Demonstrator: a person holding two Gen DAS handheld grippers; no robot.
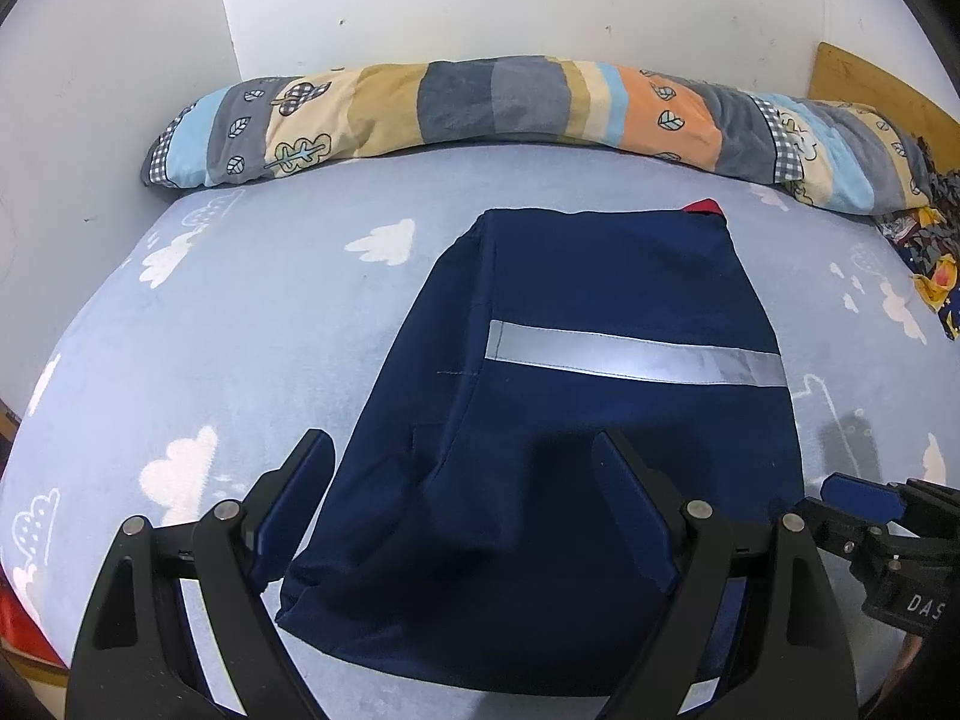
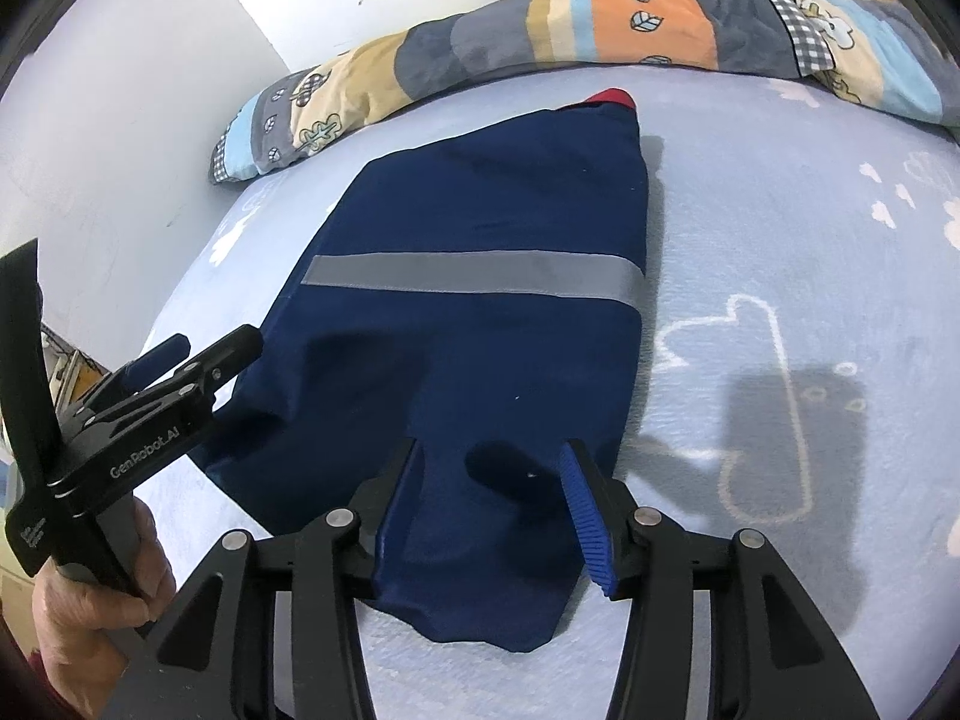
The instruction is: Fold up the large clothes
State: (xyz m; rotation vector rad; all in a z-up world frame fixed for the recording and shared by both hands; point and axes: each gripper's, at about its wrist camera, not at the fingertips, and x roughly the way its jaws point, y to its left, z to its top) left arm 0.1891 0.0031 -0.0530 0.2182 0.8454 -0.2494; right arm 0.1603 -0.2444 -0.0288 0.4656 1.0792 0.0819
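A navy garment [image 1: 576, 372] with a grey reflective stripe [image 1: 636, 357] lies folded lengthwise on the light-blue cloud-print bed [image 1: 240, 330]; a red bit [image 1: 702, 207] shows at its far end. My left gripper [image 1: 465, 480] is open, its fingers straddling the garment's near left edge just above the cloth. My right gripper [image 2: 489, 468] is open over the garment's [image 2: 480, 312] near right corner, with the cloth between its fingers. The left gripper [image 2: 198, 360] shows in the right wrist view, held by a hand [image 2: 90, 588]; the right gripper's tip [image 1: 858, 495] shows in the left wrist view.
A long patchwork bolster [image 1: 510, 108] lies along the wall at the bed's far edge. A crumpled patterned cloth [image 1: 930, 252] sits at the far right, by a wooden headboard [image 1: 870, 84]. White walls [image 1: 90, 90] close in behind and left.
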